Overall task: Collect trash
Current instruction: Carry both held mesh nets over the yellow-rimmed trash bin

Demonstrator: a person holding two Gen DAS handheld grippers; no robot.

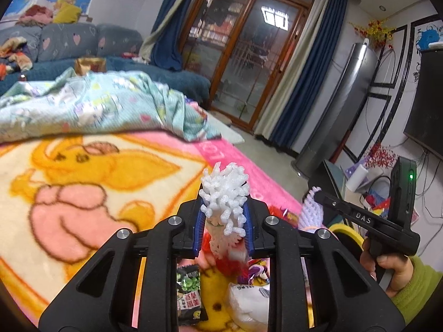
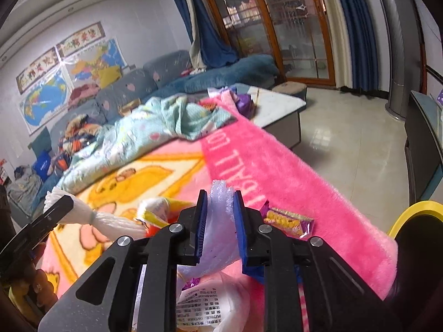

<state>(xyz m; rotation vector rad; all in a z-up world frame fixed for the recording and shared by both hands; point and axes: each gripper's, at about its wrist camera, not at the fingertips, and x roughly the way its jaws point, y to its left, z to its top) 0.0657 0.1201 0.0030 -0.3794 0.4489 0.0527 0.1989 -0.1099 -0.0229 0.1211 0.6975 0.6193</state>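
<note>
The left gripper (image 1: 223,221) is clamped on a white foam net (image 1: 224,193), held above the pink blanket (image 2: 290,171). The right gripper (image 2: 220,227) pinches a pale lilac foam sleeve (image 2: 221,202) over the blanket's near edge. Snack wrappers (image 2: 288,221) and a white plastic bag (image 2: 210,304) lie on the blanket just beside both. A crumpled teal quilt (image 1: 91,105) covers the blanket's far end.

The left gripper (image 1: 223,222) pinches a white foam net (image 1: 224,193) above wrappers (image 1: 189,293) on the blanket (image 1: 83,182), the right gripper (image 1: 318,193) beside it holding another net (image 1: 310,213).
</note>
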